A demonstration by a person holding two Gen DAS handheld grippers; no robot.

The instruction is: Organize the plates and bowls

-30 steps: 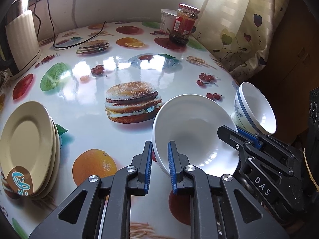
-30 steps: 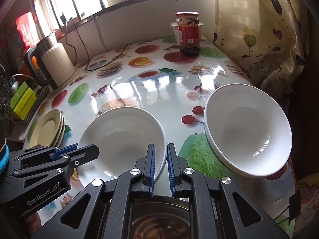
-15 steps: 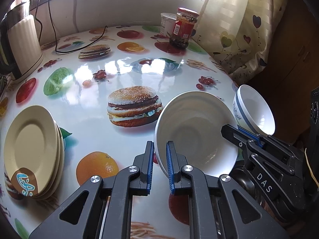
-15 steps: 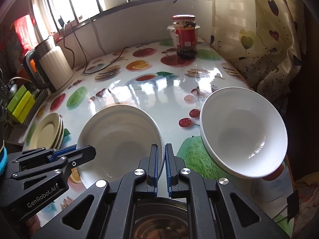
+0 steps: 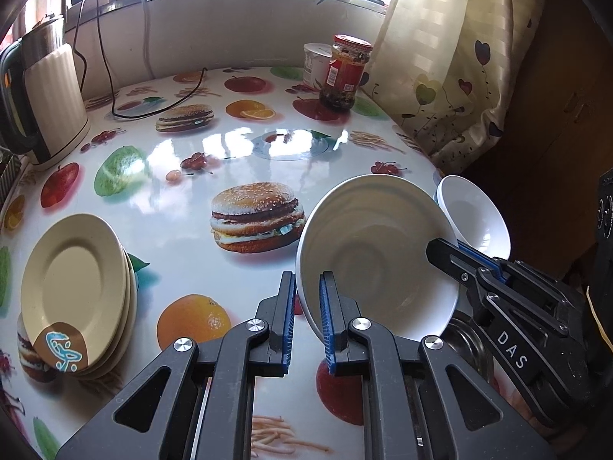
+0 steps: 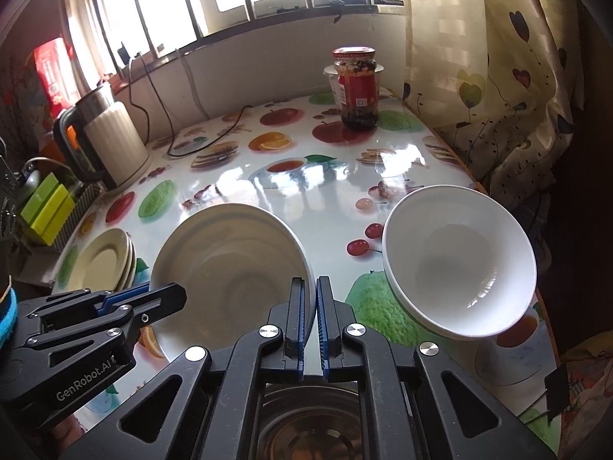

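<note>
Both grippers clamp the same white bowl (image 5: 377,264), one on each side of its rim. The left gripper (image 5: 307,306) has its fingers narrowed onto the rim at the bowl's 8 o'clock edge in the left wrist view, the wall of the bowl standing between the blue pads. The right gripper (image 6: 311,306) pinches the opposite rim, at about 4 o'clock of the bowl in the right wrist view, its fingers drawn nearly together with the thin rim between them. The bowl looks tilted, its open face turned toward the cameras, and it seems to be lifted off the table (image 5: 237,161), though its underside is hidden.

The relation that matters next: a second, smaller white bowl (image 6: 459,264) lies at 3 o'clock from the held bowl, close to the table's edge, also tipped with its mouth toward the cameras. The right hand is the nearer one to it. A steel pot (image 6: 310,421) sits directly below the right fingers, at 6 o'clock. The stack of cream plates (image 5: 76,291) lies well apart at 9 o'clock, nearer the left hand.

Both grippers point steeply down and forward, side by side. My guess is the bowls will be nested, which calls for a sideways carry toward 3 o'clock.
</note>
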